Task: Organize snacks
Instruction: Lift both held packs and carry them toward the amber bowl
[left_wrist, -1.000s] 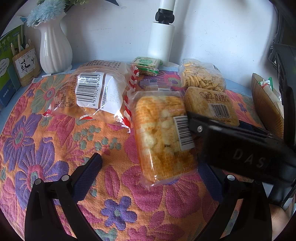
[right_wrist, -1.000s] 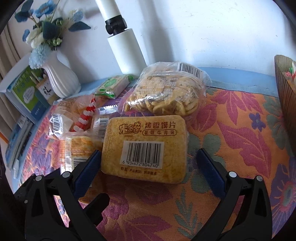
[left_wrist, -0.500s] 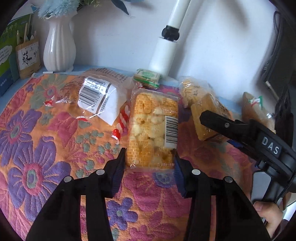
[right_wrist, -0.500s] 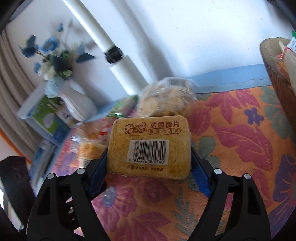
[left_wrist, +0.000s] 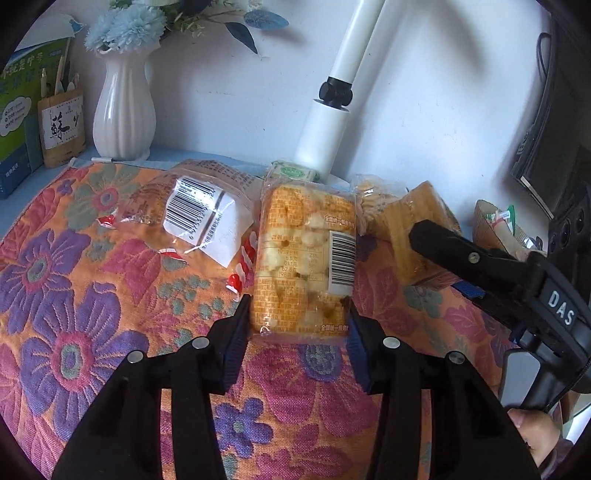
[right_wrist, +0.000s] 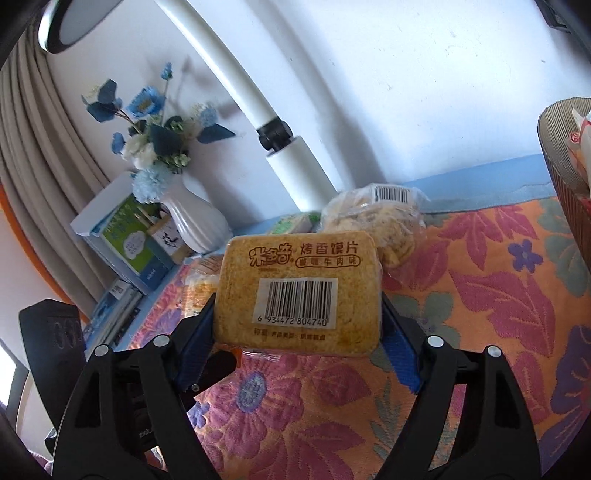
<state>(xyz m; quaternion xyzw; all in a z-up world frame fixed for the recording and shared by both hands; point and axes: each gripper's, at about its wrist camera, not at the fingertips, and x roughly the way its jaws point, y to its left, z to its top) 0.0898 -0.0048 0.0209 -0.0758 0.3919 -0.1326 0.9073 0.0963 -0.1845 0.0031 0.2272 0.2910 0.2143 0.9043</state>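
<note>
My left gripper (left_wrist: 297, 332) is shut on the near end of a clear pack of yellow puffed snacks (left_wrist: 303, 254) and holds it above the floral cloth. My right gripper (right_wrist: 297, 332) is shut on a tan pack of baked bun slices (right_wrist: 297, 291) with a barcode label, lifted off the cloth. The same tan pack (left_wrist: 413, 225) and the right gripper's finger show at the right of the left wrist view. A woven basket (right_wrist: 565, 184) with wrapped snacks stands at the far right edge.
On the cloth lie a clear bag with a red-white seal (left_wrist: 192, 214), a bag of cracker sticks (right_wrist: 373, 221) and a small green pack (left_wrist: 293, 171). A white lamp post (left_wrist: 325, 129), a white vase (left_wrist: 123, 107) and books (right_wrist: 129, 240) stand at the back.
Both grippers closed on their packs and lifted them off the cloth. The views tilted upward, showing more wall.
</note>
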